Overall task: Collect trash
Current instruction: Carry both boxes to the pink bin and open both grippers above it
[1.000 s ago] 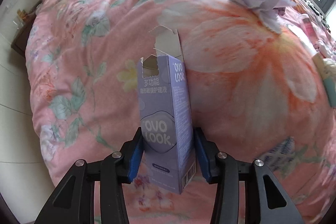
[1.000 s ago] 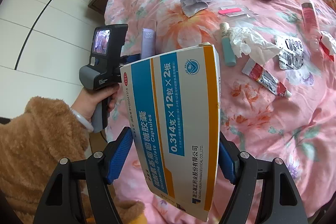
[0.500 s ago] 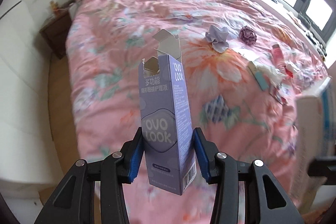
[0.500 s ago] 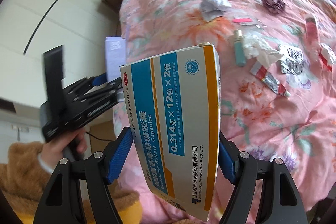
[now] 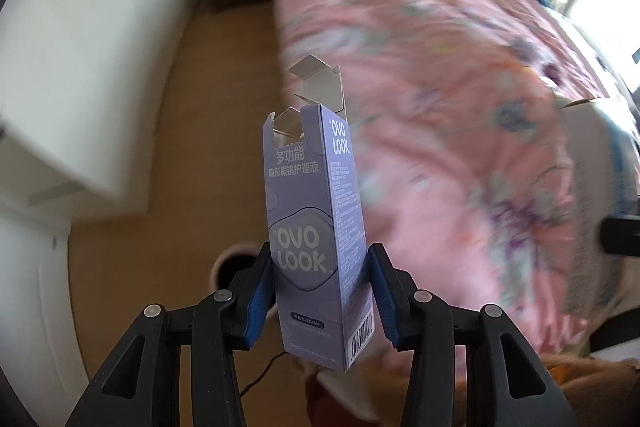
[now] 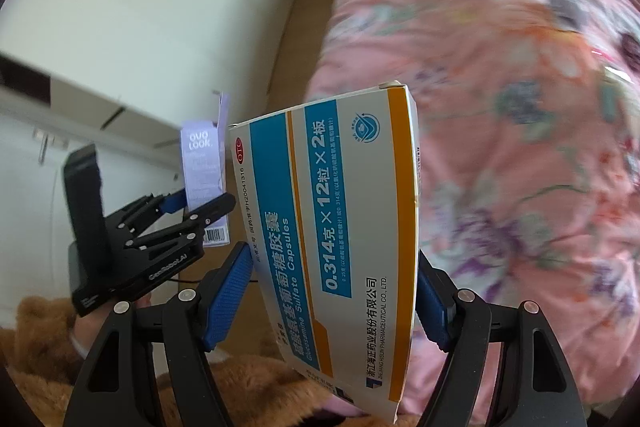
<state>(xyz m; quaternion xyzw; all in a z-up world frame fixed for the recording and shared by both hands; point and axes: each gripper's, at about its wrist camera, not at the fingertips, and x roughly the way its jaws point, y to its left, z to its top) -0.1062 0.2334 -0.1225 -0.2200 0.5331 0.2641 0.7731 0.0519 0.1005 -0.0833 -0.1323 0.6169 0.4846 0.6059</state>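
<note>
- Left gripper clenched on purple box, blue pads pressing both sides of its lower part; box upright, torn top flaps open at 12 o'clock.
- Right gripper clenched on medicine box, white with blue and orange bands, tilted, top leaning toward 1 o'clock.
- Right wrist view: left gripper and purple box at 9 o'clock, just beside the medicine box.
- Pink floral bed from 12 to 4 o'clock in the left view, blurred.
- Round white bin on brown floor, behind left gripper's left finger, partly hidden.
- White cabinets at 10 o'clock in the right view.
</note>
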